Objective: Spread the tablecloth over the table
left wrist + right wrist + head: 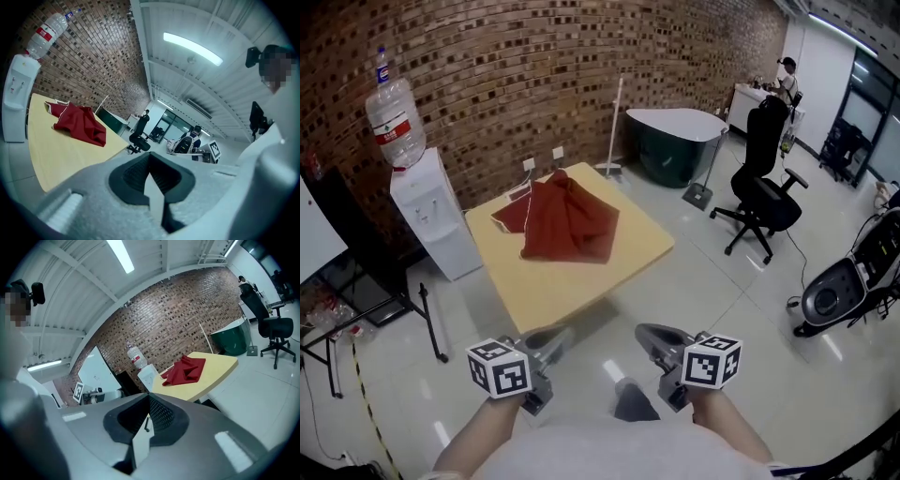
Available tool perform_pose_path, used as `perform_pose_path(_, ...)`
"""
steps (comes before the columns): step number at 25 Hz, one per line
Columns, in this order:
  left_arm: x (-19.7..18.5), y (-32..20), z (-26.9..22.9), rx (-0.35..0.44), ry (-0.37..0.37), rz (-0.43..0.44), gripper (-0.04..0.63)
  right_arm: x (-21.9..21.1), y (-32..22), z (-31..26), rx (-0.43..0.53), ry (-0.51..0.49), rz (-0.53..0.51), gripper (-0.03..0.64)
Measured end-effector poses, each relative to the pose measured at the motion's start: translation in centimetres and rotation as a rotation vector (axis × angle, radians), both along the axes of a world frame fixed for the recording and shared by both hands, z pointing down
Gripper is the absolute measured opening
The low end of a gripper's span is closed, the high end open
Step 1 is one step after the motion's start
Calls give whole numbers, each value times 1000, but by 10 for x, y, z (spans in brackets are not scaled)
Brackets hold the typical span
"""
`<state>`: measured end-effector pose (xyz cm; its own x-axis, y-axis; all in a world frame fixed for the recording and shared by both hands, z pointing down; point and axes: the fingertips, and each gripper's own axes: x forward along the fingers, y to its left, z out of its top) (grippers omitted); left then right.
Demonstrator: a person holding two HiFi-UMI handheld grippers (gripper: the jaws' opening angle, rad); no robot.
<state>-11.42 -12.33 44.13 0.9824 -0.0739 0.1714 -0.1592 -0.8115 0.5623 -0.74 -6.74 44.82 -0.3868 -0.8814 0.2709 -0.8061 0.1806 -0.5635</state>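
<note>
A red tablecloth (pixel 567 221) lies crumpled in a heap on the far half of a square yellow table (pixel 572 281). It also shows as a red bundle in the left gripper view (pixel 79 123) and in the right gripper view (pixel 185 370). My left gripper (pixel 551 339) is held short of the table's near edge, jaws shut with nothing between them. The right gripper (pixel 654 336) hangs beside it over the floor, also shut and empty. Both are well apart from the cloth.
A white water dispenser (pixel 427 211) with a bottle stands left of the table by the brick wall. A dark tub (pixel 673 143), a black office chair (pixel 764 187) and a person at a counter (pixel 785 80) are at the right. Glossy floor surrounds the table.
</note>
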Motion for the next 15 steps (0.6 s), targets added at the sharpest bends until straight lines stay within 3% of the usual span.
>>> perform_pose_path(7,45,-82,-2,-18,-21,-186,2,68,-97,-8,8,-16,-125,-2)
perform_pose_path(15,96,-164,-18,27,-23,-413,2,143,-188,-17,14,-62,-276,-2)
